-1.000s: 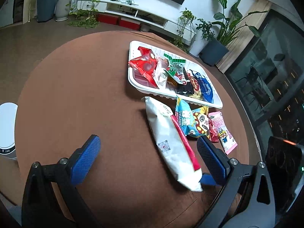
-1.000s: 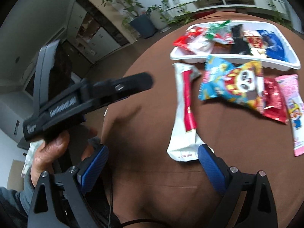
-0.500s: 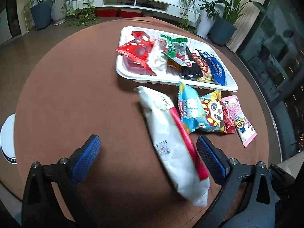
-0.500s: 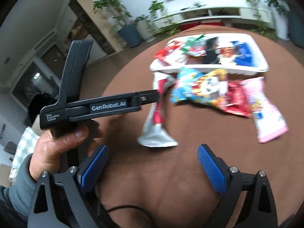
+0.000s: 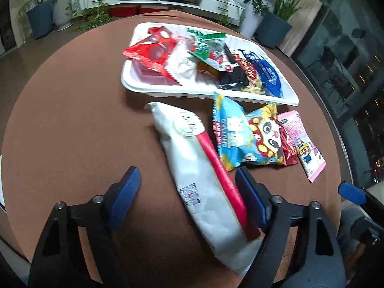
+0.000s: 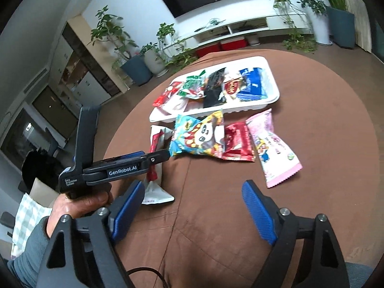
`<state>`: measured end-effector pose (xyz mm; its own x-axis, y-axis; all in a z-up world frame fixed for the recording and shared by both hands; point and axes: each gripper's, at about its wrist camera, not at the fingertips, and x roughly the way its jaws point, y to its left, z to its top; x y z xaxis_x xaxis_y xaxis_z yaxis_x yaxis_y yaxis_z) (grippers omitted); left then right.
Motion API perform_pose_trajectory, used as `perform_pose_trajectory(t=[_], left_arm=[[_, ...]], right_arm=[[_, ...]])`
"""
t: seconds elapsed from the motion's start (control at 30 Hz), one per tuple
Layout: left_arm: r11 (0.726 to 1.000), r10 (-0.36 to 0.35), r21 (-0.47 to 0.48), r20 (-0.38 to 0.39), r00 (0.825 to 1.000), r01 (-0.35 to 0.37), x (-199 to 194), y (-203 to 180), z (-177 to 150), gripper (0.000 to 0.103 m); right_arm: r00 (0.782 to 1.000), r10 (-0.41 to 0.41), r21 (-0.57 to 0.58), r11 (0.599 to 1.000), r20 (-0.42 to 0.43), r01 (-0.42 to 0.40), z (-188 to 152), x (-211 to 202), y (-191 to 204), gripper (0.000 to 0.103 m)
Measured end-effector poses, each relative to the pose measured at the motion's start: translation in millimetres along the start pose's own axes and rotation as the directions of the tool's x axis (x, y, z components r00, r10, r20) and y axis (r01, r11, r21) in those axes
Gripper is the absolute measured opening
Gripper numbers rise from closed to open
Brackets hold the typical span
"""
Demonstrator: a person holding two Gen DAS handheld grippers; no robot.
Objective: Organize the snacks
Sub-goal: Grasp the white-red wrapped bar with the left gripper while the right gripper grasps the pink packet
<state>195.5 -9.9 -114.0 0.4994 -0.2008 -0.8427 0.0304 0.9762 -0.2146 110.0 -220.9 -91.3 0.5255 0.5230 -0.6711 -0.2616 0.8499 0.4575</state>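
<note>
Our left gripper (image 5: 186,192) straddles the long white packet (image 5: 199,165) with the red stripe; the packet runs from about eleven o'clock down to five o'clock between the blue pads (image 5: 126,190). The jaws are closing, but the pads do not yet press on it: the right pad sits just beside the red stripe, the left pad well clear over the brown table (image 5: 72,120).

Our right gripper (image 6: 192,206) hangs over bare tablecloth with nothing between its jaws, which are also closing. At twelve o'clock from it lie the blue panda bag (image 6: 196,136), the red packet (image 6: 236,144) and, toward one o'clock, the pink packet (image 6: 273,146). Beyond them stands the white tray (image 6: 271,81), filled with small packets. At nine o'clock a hand (image 6: 79,204) holds the left gripper over the white packet.

Compared with a second ago, our left gripper has come closer to the white packet and its pads stand narrower. Our right gripper's view has swung so that the white packet now sits at its left edge, and the snacks lie farther off.
</note>
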Motion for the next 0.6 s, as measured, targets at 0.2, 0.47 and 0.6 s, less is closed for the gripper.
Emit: perform_pose_trajectory(t=[0.2, 0.47, 0.6], left_arm=[[0.999, -0.024, 0.035, -0.022, 0.999, 0.025, 2, -3, 1, 0.038], [0.997, 0.002, 0.071, -0.044, 0.999, 0.001, 2, 1, 3, 0.03], [0.993, 0.026, 0.115, -0.04, 0.999, -0.021, 3, -4, 2, 0.03]], right_arm=[[1.0, -0.02, 0.01, 1.0, 0.01, 0.02, 1, -4, -6, 0.086], [1.0, -0.028, 0.01, 1.0, 0.004, 0.028, 0, -3, -7, 0.086], [0.999, -0.044, -0.001, 0.999, 0.008, 0.044, 0, -6, -6, 0.086]])
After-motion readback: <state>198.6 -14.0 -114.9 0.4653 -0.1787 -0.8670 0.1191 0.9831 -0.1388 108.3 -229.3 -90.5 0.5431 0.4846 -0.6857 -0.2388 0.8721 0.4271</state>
